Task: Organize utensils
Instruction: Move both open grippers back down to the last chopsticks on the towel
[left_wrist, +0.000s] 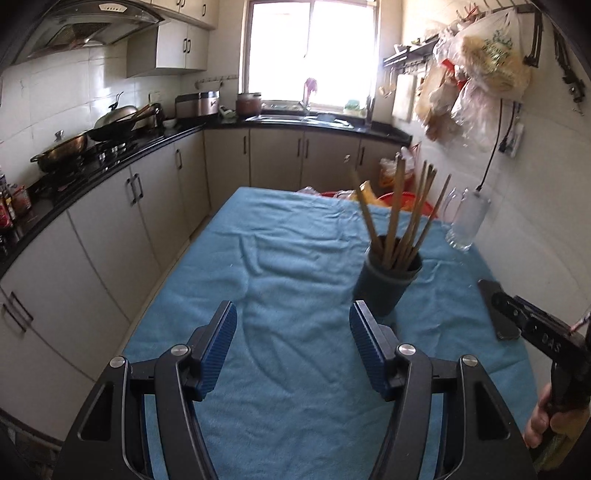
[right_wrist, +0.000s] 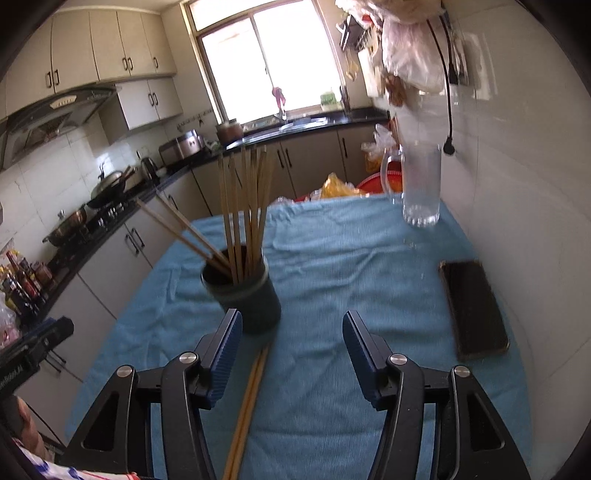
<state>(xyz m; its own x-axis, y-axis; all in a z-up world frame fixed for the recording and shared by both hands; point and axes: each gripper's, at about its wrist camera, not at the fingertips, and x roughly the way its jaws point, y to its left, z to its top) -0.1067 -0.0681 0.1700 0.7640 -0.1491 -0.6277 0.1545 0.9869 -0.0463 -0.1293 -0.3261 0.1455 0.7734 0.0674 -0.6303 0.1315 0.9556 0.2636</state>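
Note:
A dark round holder (left_wrist: 386, 282) full of several wooden chopsticks (left_wrist: 402, 218) stands on the blue cloth, just ahead and right of my left gripper (left_wrist: 293, 315), which is open with nothing between its blue pads. In the right wrist view the same holder (right_wrist: 243, 297) sits ahead and left of my right gripper (right_wrist: 291, 325), also open. A loose pair of chopsticks (right_wrist: 247, 410) lies on the cloth below the right gripper, near its left finger, untouched. The right gripper's black body (left_wrist: 532, 325) shows at the left view's right edge, held by a hand.
A clear glass mug (right_wrist: 421, 184) stands at the far right of the table (right_wrist: 351, 258). A black phone (right_wrist: 474, 310) lies near the right wall. Red basins and bags sit beyond the far edge. Counters with a stove and pans run along the left.

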